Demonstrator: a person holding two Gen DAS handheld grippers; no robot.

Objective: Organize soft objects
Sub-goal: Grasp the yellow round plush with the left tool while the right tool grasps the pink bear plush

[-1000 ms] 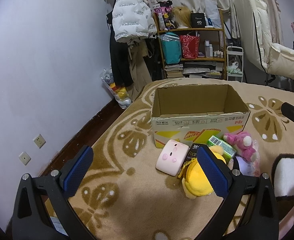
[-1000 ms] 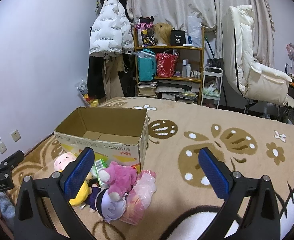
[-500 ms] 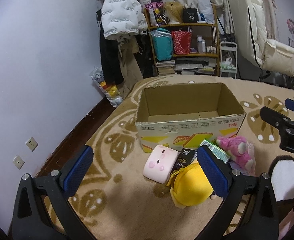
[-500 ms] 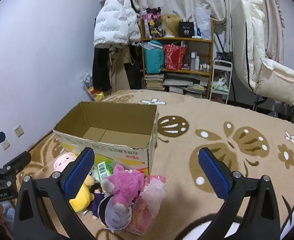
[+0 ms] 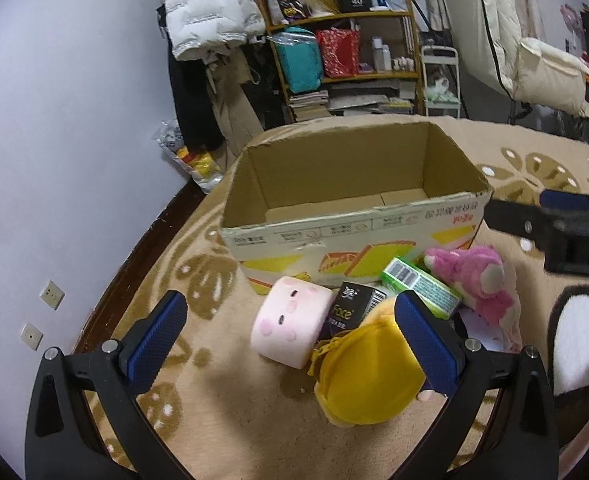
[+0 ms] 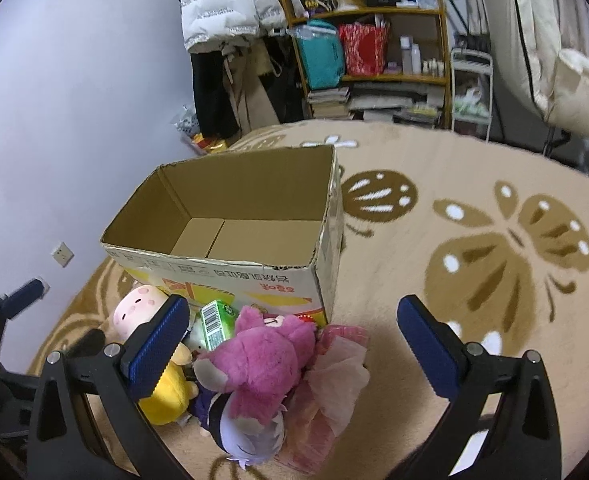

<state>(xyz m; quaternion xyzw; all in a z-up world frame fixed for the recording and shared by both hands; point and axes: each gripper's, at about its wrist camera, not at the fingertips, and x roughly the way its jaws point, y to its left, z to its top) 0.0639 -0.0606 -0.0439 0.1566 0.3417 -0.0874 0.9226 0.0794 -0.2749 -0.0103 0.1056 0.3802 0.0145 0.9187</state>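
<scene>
My left tool (image 5: 290,330): released, blue pads wide apart, nothing held. Round yellow plush toy (image 5: 360,376) just ahead, under its right pad (image 5: 424,346); pink cube-shaped plush (image 5: 290,326) between pads, slightly farther. My right tool (image 6: 292,342): also released, empty; magenta bear plush (image 6: 260,364) between its pads, toward left one. Each tool near own target; I judge left nearer to grasp. Beyond heap, touching it: open, empty cardboard box (image 5: 358,216) on patterned rug (image 5: 198,392). Long axis of box runs left-right.
</scene>
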